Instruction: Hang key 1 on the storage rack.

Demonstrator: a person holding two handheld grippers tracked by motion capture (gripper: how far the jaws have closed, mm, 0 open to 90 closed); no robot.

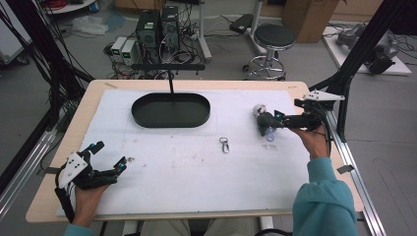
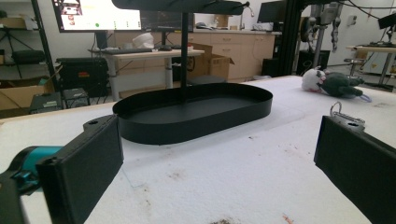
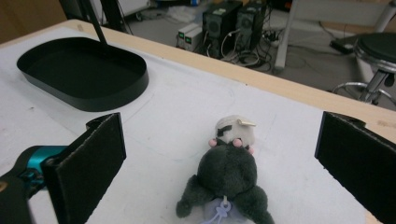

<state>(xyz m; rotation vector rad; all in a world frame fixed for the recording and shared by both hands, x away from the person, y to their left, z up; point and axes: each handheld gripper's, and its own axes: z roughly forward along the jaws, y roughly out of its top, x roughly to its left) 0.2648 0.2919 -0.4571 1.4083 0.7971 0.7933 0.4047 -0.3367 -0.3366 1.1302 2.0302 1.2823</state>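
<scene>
The left gripper (image 1: 105, 158) rests wide open and empty near the table's (image 1: 162, 196) front left corner. By the right edge, the right gripper (image 3: 219, 163) hangs wide open around the toy animal (image 3: 227, 179), not touching; it should drop lower, then squeeze the soft belly. The black tray (image 1: 170, 111) waits near the back edge.

Grey floor beyond my table, black stool (image 1: 274, 37) upper right, computer towers (image 1: 157, 29) top centre among cables, cardboard box (image 1: 310, 17) beside, wooden cabinets (image 2: 233, 49) behind.
</scene>
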